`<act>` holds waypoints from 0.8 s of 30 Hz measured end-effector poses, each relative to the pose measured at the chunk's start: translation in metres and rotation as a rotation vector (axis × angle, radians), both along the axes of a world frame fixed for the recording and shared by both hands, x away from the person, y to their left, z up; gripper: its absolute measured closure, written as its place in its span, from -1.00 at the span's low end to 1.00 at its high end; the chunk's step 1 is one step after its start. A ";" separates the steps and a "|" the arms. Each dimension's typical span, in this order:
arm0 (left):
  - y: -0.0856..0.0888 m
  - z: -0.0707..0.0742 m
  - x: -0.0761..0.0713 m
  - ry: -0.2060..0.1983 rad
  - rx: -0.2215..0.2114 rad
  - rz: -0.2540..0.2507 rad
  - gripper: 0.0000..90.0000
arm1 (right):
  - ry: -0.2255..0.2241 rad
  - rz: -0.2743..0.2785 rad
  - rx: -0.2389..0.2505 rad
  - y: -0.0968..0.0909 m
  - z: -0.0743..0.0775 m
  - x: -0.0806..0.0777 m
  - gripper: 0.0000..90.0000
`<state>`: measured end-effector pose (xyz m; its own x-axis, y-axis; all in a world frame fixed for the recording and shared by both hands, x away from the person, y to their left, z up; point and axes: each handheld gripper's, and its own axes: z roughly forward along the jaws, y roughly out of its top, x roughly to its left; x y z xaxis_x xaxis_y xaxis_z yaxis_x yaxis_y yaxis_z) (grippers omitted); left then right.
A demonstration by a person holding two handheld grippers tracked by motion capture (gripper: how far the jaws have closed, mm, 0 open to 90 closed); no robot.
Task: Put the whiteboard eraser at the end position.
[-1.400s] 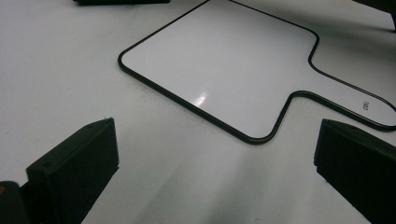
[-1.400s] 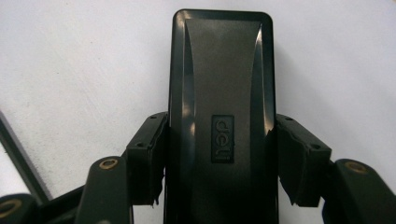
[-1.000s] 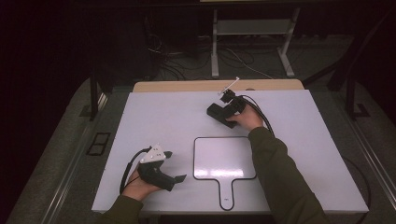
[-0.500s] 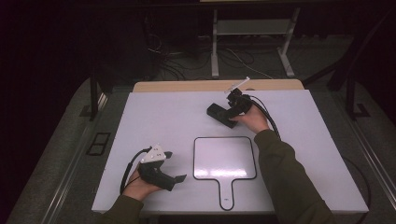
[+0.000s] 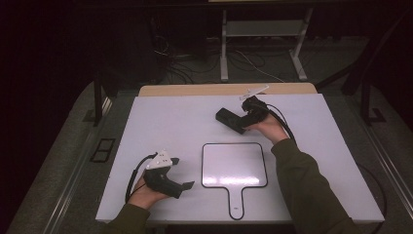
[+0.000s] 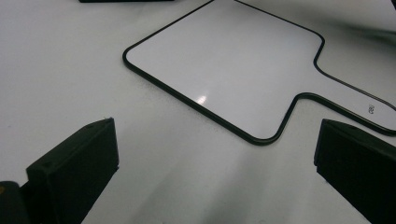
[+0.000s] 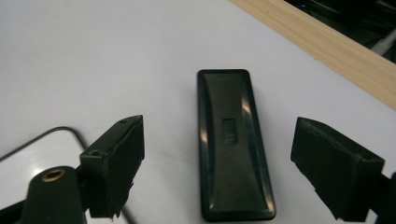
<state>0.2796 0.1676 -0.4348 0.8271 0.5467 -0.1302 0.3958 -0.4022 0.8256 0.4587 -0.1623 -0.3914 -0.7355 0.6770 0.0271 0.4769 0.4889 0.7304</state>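
Observation:
A black eraser (image 5: 225,116) (image 7: 233,186) lies flat on the white table (image 5: 170,122), towards the far side. My right gripper (image 5: 245,121) (image 7: 219,130) hovers just right of it and points along it. Its jaws have just been opening and now stand wide, one on each side of the eraser, and the pads touch nothing. A small whiteboard (image 5: 234,165) (image 6: 224,51) with a handle lies near the front edge. At the front left my left gripper (image 5: 181,173) (image 6: 217,140) rests open and empty, aimed at the whiteboard.
A wooden strip (image 5: 195,89) (image 7: 327,42) runs along the table's far edge. Beyond it stand a metal stand (image 5: 263,29) and cables on a dark floor. The whiteboard's rounded corner (image 7: 28,154) shows at the left of the right gripper view.
The right hand has drawn back to the right and slightly up from the eraser, and its jaws now stand wider apart. The left hand has stayed still.

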 end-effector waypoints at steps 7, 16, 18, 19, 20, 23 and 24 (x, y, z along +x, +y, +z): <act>-0.001 0.000 0.001 0.004 -0.005 0.005 -1.00 | -0.011 -0.008 0.040 -0.011 -0.001 -0.011 -0.72; 0.000 0.000 0.000 0.005 -0.001 -0.002 -1.00 | -0.024 -0.032 0.072 -0.021 -0.005 -0.025 -0.72; 0.000 0.000 0.000 0.004 -0.003 -0.002 -1.00 | -0.034 -0.031 0.078 -0.023 -0.005 -0.029 -0.72; 0.000 0.000 0.000 0.003 -0.003 -0.002 -1.00 | -0.041 -0.033 0.080 -0.023 -0.005 -0.031 -0.72; 0.000 0.000 0.000 0.003 -0.003 -0.003 -1.00 | -0.044 -0.037 0.083 -0.024 -0.006 -0.034 -0.72; 0.000 0.000 -0.001 0.002 -0.006 -0.004 -1.00 | -0.061 -0.033 0.090 -0.026 -0.008 -0.041 -0.72; 0.000 0.000 -0.001 0.001 -0.005 -0.004 -1.00 | -0.060 -0.038 0.087 -0.027 -0.008 -0.044 -0.72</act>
